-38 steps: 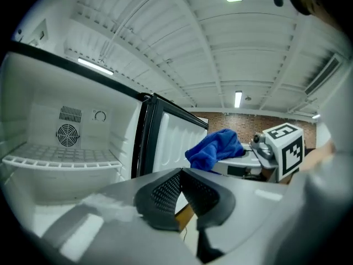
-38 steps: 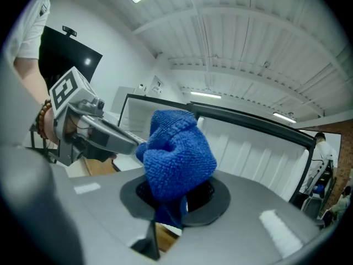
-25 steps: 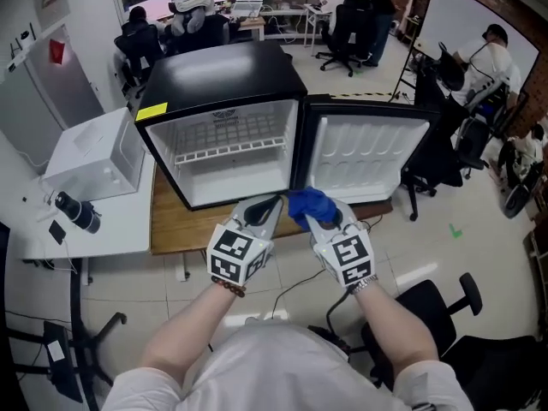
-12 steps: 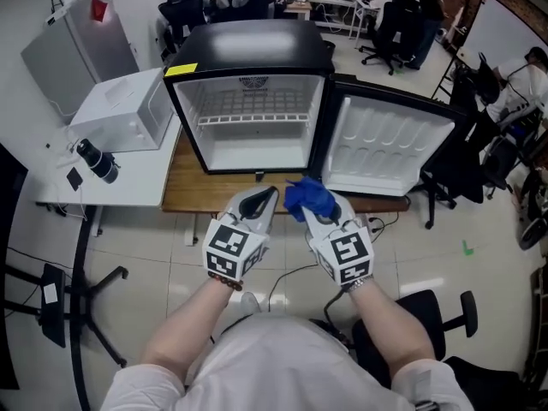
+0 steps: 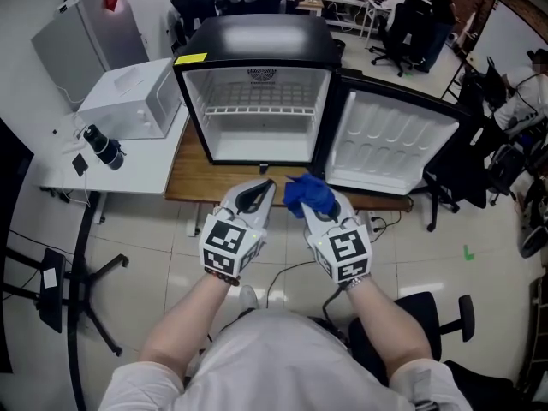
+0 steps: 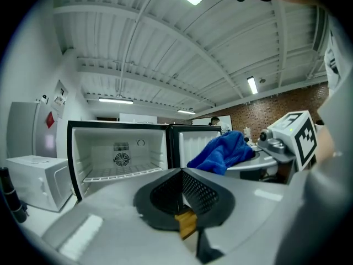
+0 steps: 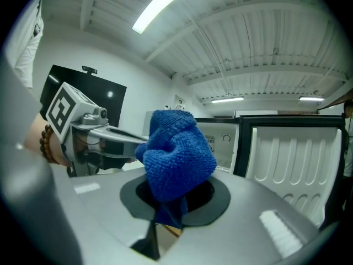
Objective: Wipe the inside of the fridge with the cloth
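Observation:
A small black fridge [image 5: 257, 41] stands open on a wooden table [image 5: 193, 187], its white inside showing a wire shelf [image 5: 257, 108] and its door [image 5: 390, 148] swung out to the right. My right gripper [image 5: 308, 202] is shut on a bunched blue cloth [image 5: 308, 193], which fills the middle of the right gripper view [image 7: 176, 156]. My left gripper [image 5: 255, 197] is shut with nothing in it, close to the left of the right one. Both point level at the fridge [image 6: 118, 150] from in front of the table. The left gripper view catches the cloth [image 6: 223, 150] off to its right.
A white microwave [image 5: 133, 101] sits on a white table left of the fridge, with a black bottle [image 5: 103, 146] lying near it. A tall grey cabinet [image 5: 94, 28] stands behind. Office chairs [image 5: 437, 315] and people at desks surround the area.
The view has shifted so the fridge sits more centred and a little farther up. Both grippers have edged slightly left together, keeping their poses, and the cloth stays in the right gripper.

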Demonstrator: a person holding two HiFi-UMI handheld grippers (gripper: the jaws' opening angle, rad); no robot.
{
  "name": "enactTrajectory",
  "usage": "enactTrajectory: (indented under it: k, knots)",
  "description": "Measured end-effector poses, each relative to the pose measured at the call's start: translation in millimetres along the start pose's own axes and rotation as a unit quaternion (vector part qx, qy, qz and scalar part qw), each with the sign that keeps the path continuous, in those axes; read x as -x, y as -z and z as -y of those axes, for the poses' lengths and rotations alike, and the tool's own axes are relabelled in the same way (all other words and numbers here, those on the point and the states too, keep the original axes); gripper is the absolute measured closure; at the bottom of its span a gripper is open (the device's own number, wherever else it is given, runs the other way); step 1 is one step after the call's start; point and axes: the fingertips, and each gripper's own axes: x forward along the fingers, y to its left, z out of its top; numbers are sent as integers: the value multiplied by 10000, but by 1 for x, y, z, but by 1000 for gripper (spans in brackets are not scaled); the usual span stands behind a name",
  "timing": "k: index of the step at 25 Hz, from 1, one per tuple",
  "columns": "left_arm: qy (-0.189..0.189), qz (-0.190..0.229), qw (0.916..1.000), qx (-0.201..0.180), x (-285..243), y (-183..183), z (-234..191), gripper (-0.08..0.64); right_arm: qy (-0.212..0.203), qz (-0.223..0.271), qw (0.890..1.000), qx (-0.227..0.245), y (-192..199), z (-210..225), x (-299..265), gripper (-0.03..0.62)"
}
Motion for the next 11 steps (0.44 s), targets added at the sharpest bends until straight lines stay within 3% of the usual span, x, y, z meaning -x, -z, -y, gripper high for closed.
enactTrajectory:
  k: [11]
  knots:
    - [-43,19,10000,1,5,-1,0,558,-31,10,10000,41,-4,-4,0,532]
